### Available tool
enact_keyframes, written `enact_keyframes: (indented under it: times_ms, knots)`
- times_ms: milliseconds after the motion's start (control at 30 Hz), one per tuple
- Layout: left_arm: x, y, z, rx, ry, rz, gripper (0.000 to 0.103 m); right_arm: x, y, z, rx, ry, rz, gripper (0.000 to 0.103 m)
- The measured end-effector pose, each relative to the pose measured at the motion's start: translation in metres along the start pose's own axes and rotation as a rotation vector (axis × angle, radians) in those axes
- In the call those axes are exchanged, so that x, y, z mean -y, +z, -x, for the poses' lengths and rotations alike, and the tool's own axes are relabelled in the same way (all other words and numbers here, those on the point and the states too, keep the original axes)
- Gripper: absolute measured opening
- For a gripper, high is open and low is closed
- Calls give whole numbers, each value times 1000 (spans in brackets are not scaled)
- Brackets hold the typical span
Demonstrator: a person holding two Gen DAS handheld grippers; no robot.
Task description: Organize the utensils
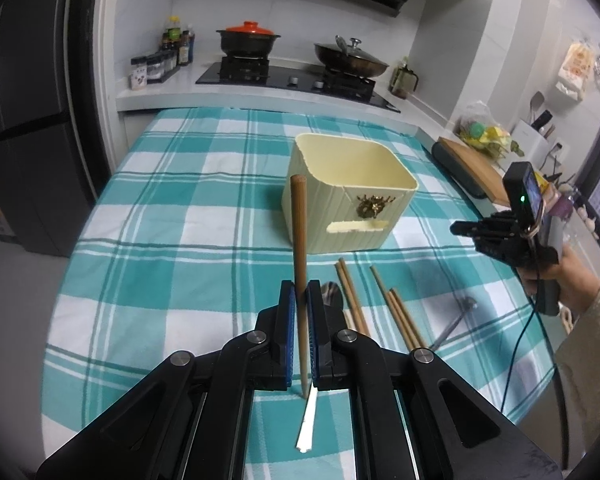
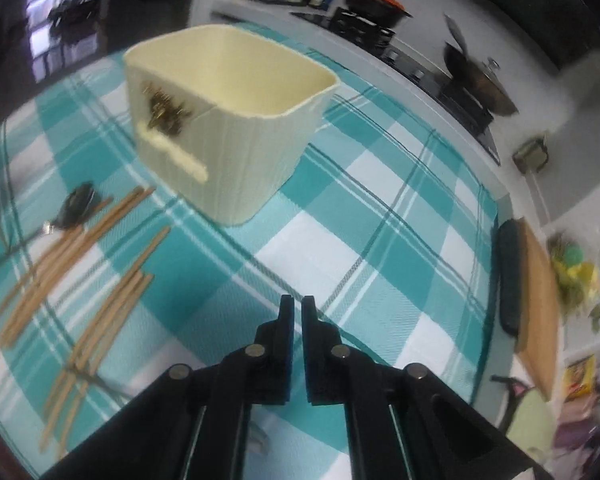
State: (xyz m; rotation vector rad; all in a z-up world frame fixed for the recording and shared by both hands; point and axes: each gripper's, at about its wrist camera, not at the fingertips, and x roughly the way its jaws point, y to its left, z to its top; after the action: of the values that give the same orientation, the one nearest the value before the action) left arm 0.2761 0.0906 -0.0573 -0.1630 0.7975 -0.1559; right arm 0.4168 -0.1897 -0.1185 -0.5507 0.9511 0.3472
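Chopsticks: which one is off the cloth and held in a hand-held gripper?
The single chopstick standing nearly upright, clamped in the left hand-held gripper. The other chopsticks lie flat on the checked cloth near the cream bin.

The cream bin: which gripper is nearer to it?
Hard to tell. The left gripper, clamping a chopstick, sits before the cream bin; the right gripper is beside it.

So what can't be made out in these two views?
- Left wrist view: spoon bowl mostly hidden behind the left claw, which is shut on a chopstick.
- Right wrist view: loose chopsticks smeared by motion blur, count unclear.
- Both views: bin floor hidden by its own walls.
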Motion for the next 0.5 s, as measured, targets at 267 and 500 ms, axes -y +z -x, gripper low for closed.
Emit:
enact_keyframes:
  times_ms: [267,500]
  knots:
    - [-1,-1,-6,-10,-19,-21,5,49,-65,36,2,159,-649,22]
    - [-5,-4,-8,-16,-35,0,5,16,-150,16,-138,397,-946,42]
